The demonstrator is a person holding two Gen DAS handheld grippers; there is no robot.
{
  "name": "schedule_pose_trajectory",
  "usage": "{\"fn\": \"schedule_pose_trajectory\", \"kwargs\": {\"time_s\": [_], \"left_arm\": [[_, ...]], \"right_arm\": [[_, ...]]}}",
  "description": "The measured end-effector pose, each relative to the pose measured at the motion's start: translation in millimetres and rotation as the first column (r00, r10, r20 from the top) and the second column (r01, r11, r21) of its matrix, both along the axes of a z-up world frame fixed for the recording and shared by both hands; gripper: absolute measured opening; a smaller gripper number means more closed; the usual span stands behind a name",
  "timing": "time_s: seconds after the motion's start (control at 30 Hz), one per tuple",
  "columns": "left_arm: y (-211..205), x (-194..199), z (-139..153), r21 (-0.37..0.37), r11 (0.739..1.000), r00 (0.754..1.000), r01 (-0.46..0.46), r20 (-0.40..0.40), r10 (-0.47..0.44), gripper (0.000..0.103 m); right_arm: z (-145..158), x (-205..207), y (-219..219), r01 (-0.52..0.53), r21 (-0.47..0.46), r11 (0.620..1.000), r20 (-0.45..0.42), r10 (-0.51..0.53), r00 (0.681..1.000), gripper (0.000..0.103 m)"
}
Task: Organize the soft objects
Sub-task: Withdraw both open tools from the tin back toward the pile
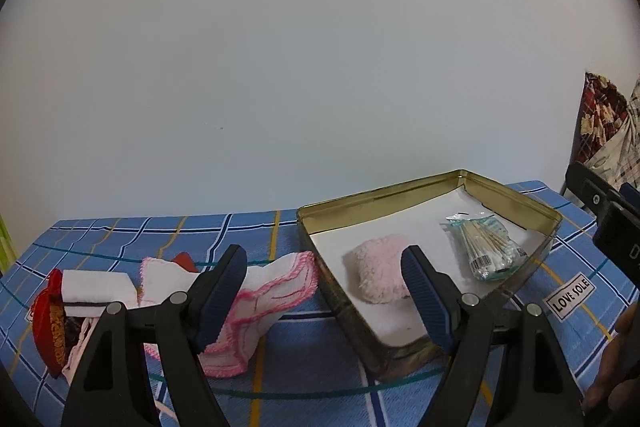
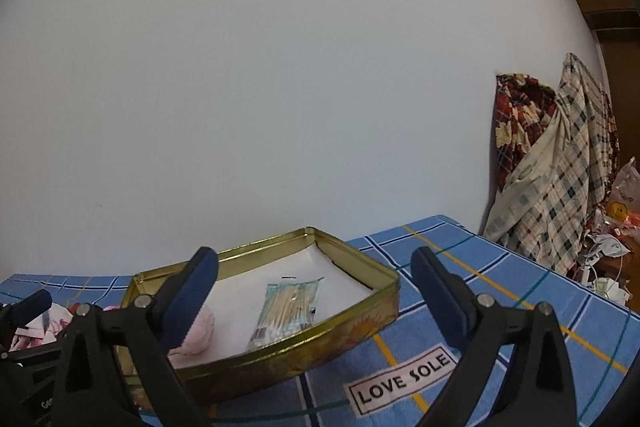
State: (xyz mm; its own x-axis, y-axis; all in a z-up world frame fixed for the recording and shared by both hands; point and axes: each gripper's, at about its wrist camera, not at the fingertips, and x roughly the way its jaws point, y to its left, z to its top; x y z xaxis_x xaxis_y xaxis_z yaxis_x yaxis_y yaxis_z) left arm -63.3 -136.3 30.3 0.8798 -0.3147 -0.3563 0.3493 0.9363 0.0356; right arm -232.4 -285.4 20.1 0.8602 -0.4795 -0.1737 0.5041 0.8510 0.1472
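Both tongs, left point(image 1: 324, 291) and right point(image 2: 316, 295), hung spread and empty over the counter, where the pink-edged cloth point(image 1: 276, 287) beside the tin point(image 1: 432, 183) could snag its rim.

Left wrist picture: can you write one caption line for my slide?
Open left gripper hovers between a pink-edged cloth and a gold tin holding a pink puff and cotton swabs.
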Motion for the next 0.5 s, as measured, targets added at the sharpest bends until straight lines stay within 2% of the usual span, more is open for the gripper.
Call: {"fn": "schedule_pose_trajectory", "kwargs": {"time_s": [0.17,0.5], "left_arm": [[14.3,-6.1,0.6,-0.014,1.000,1.000,0.007,-0.008,-0.007,0.081],[44.9,-7.6,-0.4,-0.022,1.000,1.000,-0.002,-0.030,0.002,0.081]], "right_arm": [[2.8,-14.4,13.8,-0.001,-0.027,1.000,0.025,0.001,1.000,0.099],[5.3,-15.9,54.4,-0.072,-0.100,0.992,-0.011,0.071,0.997,0.099]]}}
